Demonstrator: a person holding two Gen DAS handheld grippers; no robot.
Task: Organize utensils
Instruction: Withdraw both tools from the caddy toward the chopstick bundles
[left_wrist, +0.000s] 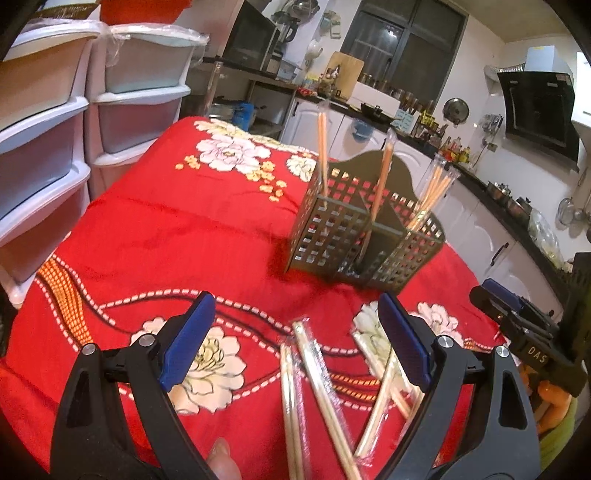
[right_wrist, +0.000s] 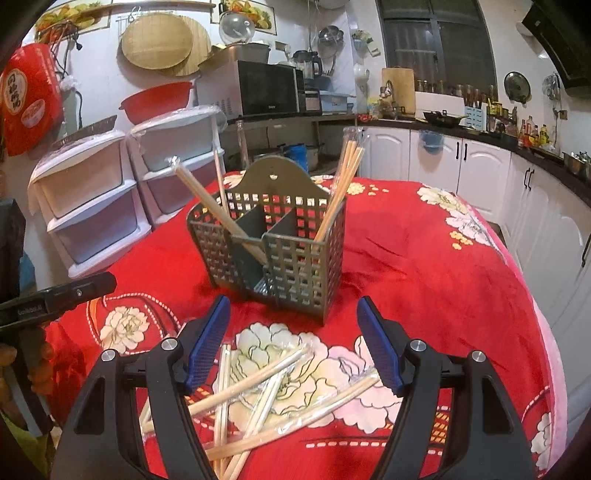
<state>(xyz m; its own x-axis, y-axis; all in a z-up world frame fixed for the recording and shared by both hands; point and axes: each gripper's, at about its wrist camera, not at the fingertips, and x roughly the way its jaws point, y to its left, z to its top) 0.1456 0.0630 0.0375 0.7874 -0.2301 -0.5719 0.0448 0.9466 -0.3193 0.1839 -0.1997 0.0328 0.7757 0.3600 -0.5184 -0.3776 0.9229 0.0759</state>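
Observation:
A grey lattice utensil holder (left_wrist: 364, 236) (right_wrist: 273, 251) stands on the red flowered cloth, with wrapped chopstick pairs leaning in its compartments (left_wrist: 432, 199) (right_wrist: 347, 173). Several more wrapped chopstick pairs (left_wrist: 317, 387) (right_wrist: 266, 391) lie crossed in a loose pile on the cloth in front of it. My left gripper (left_wrist: 297, 332) is open above the pile, nothing between its blue pads. My right gripper (right_wrist: 293, 339) is open too, hovering over the same pile from the other side. Each gripper's tip shows at the edge of the other's view (left_wrist: 517, 317) (right_wrist: 62, 291).
White plastic drawer units (left_wrist: 74, 122) (right_wrist: 110, 199) stand against the table's far left side. Kitchen counters with white cabinets (right_wrist: 480, 166) run behind and to the right. The table's rounded edge (right_wrist: 546, 332) drops off on the right. A fingertip (left_wrist: 221, 458) shows below the left gripper.

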